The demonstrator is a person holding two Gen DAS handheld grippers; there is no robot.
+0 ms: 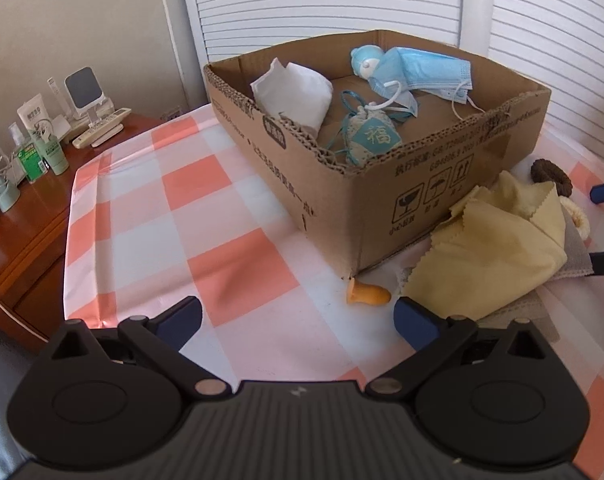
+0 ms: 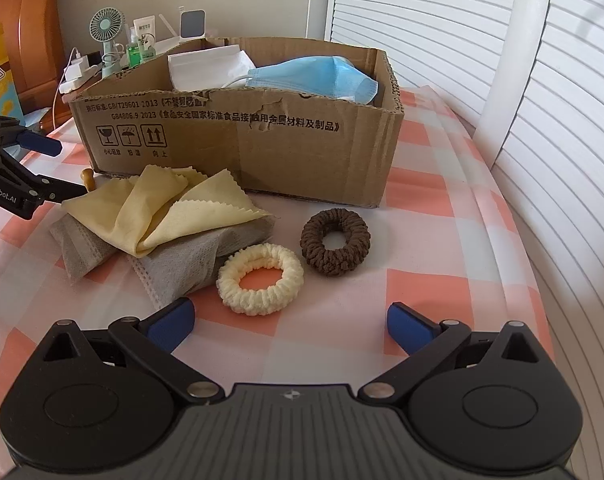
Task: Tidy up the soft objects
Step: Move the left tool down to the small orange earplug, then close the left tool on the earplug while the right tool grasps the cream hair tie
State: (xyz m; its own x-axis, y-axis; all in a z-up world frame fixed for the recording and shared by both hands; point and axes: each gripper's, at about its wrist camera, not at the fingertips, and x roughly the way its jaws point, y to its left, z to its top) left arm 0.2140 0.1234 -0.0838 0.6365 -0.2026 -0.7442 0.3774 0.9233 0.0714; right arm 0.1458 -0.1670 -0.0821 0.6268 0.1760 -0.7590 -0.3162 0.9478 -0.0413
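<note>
Cardboard box (image 2: 237, 148): on checked tablecloth (image 1: 221, 208), open top, torn corrugated rim. Contents: blue face mask (image 1: 434, 72), white pouch (image 1: 293, 96), embroidered sachet (image 1: 372, 140), small blue figure (image 1: 364, 62).

Still outside, in front of box: yellow cloth (image 2: 173, 208), lying crumpled on grey fabric piece (image 2: 181, 256); cream scrunchie (image 2: 260, 278), touching grey fabric's edge; brown scrunchie (image 2: 336, 242), just beside cream one; orange earplug (image 1: 368, 294), near box corner.

Left gripper (image 1: 297, 322): jaws spread wide, nothing held, hovering low near earplug and cloth edge.

Right gripper (image 2: 289, 326): jaws likewise released, empty, facing cream scrunchie.

Risks, as judged:
- Cream scrunchie pinched together with grey fabric beneath (contact at edge), dragging whole pile.
- Yellow cloth lifted by one corner, sliding off fingers or pulling grey piece along.
- Earplug (small, round-bodied) likely to roll or squirt out under closing jaws.
- Grippers near each other across cloth pile; collision possible with both reaching in.
- Torn box rim apt to snag dangling cloth or mask loops at drop-in.
</note>
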